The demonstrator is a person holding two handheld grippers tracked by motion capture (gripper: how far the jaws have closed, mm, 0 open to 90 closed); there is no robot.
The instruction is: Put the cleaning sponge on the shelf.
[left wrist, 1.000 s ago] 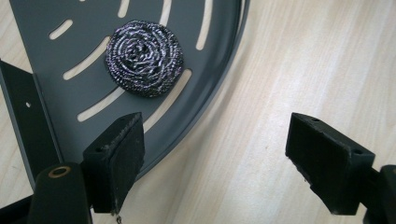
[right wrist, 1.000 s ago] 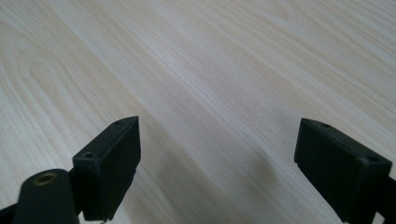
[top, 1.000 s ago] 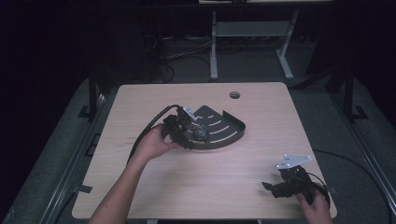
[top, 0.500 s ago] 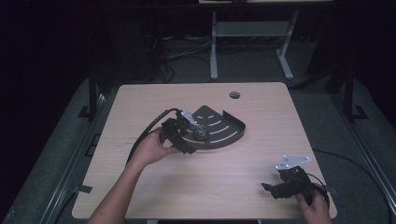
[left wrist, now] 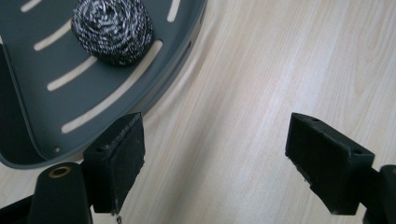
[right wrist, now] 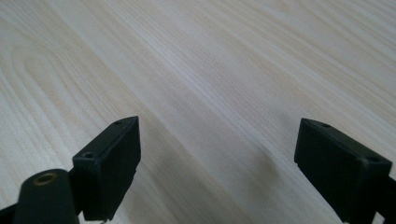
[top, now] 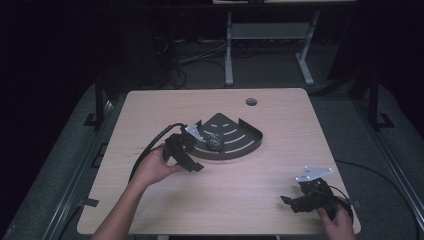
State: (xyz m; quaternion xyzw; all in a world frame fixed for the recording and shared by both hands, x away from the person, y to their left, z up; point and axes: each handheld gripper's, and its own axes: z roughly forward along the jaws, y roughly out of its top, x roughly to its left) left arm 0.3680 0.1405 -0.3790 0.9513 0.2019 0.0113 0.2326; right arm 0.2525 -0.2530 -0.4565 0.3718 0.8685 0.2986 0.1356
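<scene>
The steel-wool scourer (top: 214, 141) lies in the dark slotted corner tray (top: 245, 145) near the middle of the bench (top: 280, 115). The left hand-held gripper (top: 192, 162), jaws spread and empty, sits apparently just off the tray's curved edge. The right hand-held gripper (top: 292, 202) rests open by the bench's near right corner.

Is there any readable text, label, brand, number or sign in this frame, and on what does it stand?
None: no view shows any writing.
Slotted grey tray: white slots, no lettering.
Steel-wool scourer: no label.
Wooden table: bare grain.
Left hand-held gripper and right hand-held gripper: plain black pads, unmarked.
</scene>
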